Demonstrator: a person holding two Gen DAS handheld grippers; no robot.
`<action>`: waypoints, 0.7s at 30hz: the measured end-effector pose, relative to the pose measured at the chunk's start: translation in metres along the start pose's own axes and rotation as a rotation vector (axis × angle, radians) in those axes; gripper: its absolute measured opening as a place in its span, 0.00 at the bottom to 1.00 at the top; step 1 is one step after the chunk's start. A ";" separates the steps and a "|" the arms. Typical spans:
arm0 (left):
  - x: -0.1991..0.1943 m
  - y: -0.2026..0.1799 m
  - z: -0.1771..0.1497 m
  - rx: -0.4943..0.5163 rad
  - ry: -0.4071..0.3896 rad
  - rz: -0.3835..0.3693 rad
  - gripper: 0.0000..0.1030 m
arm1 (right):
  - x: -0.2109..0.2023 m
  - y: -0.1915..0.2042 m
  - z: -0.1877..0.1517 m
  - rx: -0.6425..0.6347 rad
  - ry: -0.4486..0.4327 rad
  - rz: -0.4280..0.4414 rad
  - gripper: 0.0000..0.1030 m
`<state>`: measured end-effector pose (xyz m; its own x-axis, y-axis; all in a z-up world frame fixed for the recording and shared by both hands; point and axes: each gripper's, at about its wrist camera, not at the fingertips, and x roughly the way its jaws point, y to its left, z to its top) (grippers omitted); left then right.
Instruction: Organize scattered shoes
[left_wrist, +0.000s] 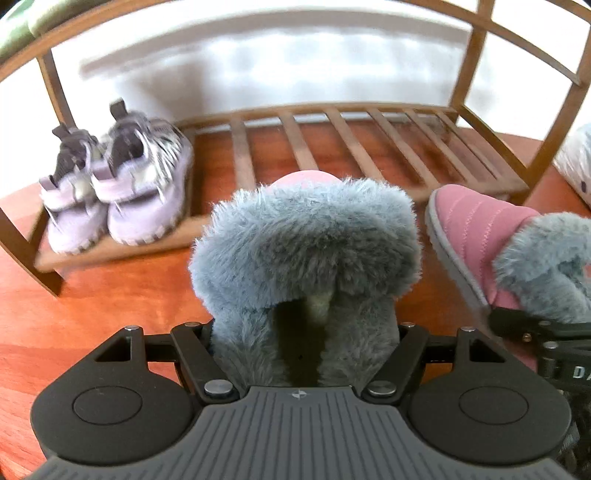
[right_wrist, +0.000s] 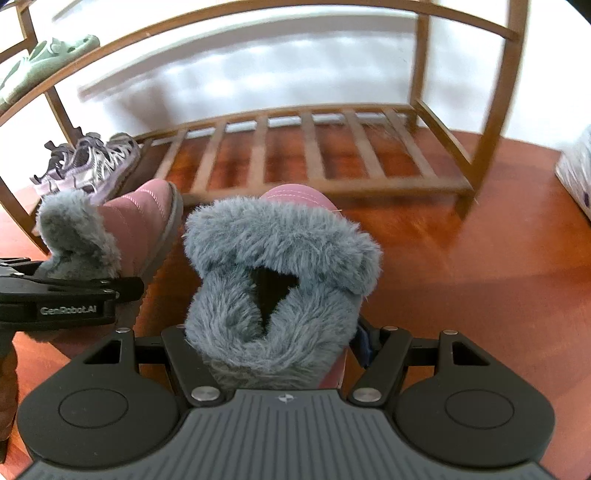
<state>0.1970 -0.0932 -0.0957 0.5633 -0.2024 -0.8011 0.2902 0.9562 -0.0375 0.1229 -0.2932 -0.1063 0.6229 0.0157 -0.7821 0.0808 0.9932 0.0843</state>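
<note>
The left gripper is clamped on the furry heel of one pink slipper at the centre of its view, and the right gripper grips the other pink slipper the same way. Ahead of both, the wooden shoe rack has its bottom slats bare from centre to the right post. The lilac sneakers fill the rack's left end, in the left of the frame.
</note>
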 end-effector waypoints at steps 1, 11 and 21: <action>0.001 0.003 0.007 -0.012 -0.003 0.008 0.71 | 0.004 0.004 0.009 -0.013 -0.006 0.007 0.71; 0.026 0.023 0.053 -0.082 -0.002 0.076 0.71 | 0.046 0.033 0.067 -0.067 -0.023 0.053 0.71; 0.053 0.038 0.060 -0.122 0.024 0.092 0.71 | 0.088 0.056 0.099 -0.136 -0.007 0.067 0.70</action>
<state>0.2844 -0.0806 -0.1034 0.5641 -0.1093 -0.8185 0.1414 0.9893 -0.0347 0.2589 -0.2472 -0.1096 0.6292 0.0816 -0.7730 -0.0667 0.9965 0.0509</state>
